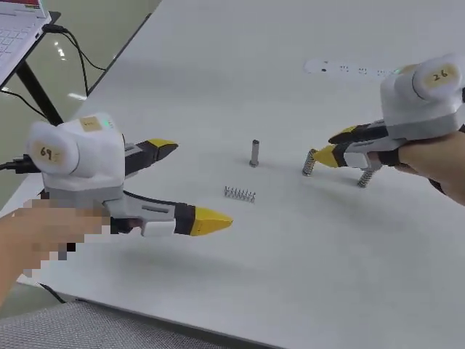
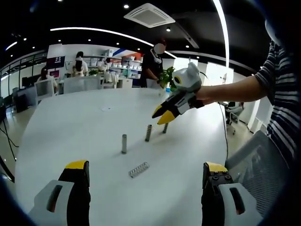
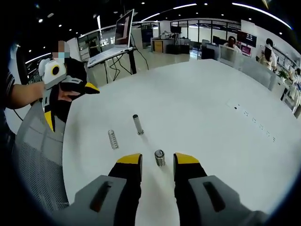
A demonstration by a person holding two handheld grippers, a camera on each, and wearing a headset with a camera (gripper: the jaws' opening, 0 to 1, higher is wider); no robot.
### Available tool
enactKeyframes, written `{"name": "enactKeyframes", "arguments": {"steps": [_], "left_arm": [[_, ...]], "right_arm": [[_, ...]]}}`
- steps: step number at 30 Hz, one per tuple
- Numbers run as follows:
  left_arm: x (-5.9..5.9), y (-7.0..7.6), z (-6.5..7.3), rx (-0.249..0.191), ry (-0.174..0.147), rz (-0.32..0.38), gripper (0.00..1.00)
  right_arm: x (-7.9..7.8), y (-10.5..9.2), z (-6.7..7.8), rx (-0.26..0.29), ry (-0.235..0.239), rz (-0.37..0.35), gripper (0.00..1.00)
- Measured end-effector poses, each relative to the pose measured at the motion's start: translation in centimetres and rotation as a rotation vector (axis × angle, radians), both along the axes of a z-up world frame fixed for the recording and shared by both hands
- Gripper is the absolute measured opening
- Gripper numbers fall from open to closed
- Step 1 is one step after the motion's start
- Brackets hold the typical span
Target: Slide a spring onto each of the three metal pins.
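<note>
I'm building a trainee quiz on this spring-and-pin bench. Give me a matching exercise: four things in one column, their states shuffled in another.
1 loose spring
2 bare pin
3 left gripper
4 right gripper

A jaws wide apart, holding nothing
B upright, nothing on it
C lying flat on the table
D jaws narrowly apart, sprung pin at the tips

Pairs: 1-C, 2-B, 3-A, 4-D.
</note>
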State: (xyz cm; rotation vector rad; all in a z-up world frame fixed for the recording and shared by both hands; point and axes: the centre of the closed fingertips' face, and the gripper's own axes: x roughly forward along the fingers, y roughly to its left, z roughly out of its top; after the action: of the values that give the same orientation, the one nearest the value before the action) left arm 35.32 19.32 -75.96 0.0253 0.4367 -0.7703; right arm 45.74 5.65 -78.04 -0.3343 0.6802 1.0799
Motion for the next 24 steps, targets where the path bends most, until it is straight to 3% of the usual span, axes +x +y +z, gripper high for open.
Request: {"name": "enactKeyframes", "arguments": {"steps": [8,13,24], "left_arm": [[0.1,-0.2,0.0,-0.001,-0.001,-0.005,0.98],[0.1,0.0,0.0,0.001,-0.001,-0.004,0.98],[0.0,-0.3,-0.1,0.002,0.001,-0.012,0.98]], "right_arm": [[-1.4,-0.1,0.2,0.034,0.009,-0.014,0.24],[-2.4,-0.2,0.2,0.093,0.035,-0.061,0.24],[-4.4,-0.4,-0.7,0.1,0.062,-0.068,0.23]]}}
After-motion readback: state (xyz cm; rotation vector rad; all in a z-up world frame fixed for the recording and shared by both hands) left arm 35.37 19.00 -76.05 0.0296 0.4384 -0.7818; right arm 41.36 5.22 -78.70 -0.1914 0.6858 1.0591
